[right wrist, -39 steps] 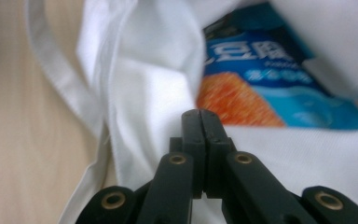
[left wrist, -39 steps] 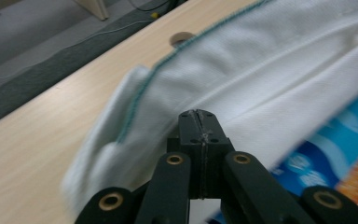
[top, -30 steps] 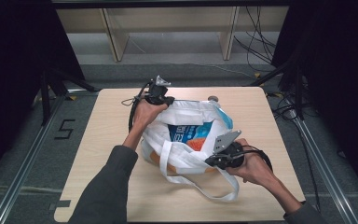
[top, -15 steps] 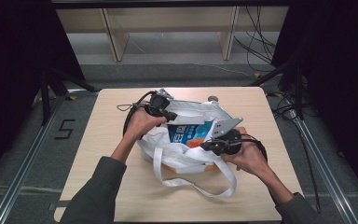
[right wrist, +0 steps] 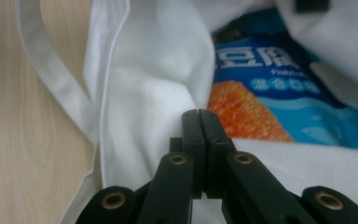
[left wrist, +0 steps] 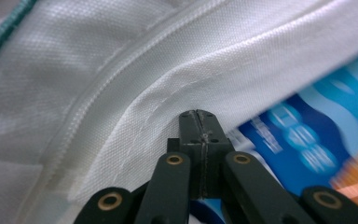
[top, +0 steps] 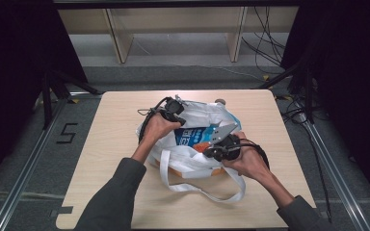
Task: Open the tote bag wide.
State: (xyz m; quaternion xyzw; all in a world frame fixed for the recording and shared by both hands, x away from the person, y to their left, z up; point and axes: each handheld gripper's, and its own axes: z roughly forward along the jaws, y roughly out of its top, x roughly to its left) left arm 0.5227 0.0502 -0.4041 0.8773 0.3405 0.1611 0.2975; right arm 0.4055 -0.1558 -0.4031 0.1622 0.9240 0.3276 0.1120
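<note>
Bag (top: 207,113), white cloth, lies at middle of table (top: 115,144), blue-orange packet (top: 195,137) inside its mouth. I see left gripper (left wrist: 198,122) closed, pinching bag rim at far side. Right gripper (right wrist: 199,120) closed too, pinching rim near packet, on near side.

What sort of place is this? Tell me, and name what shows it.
Probably a recording lab or studio: a light wooden table stands between metal floor rails, black curtains hang at both sides, and loose black cables trail across the grey floor.
</note>
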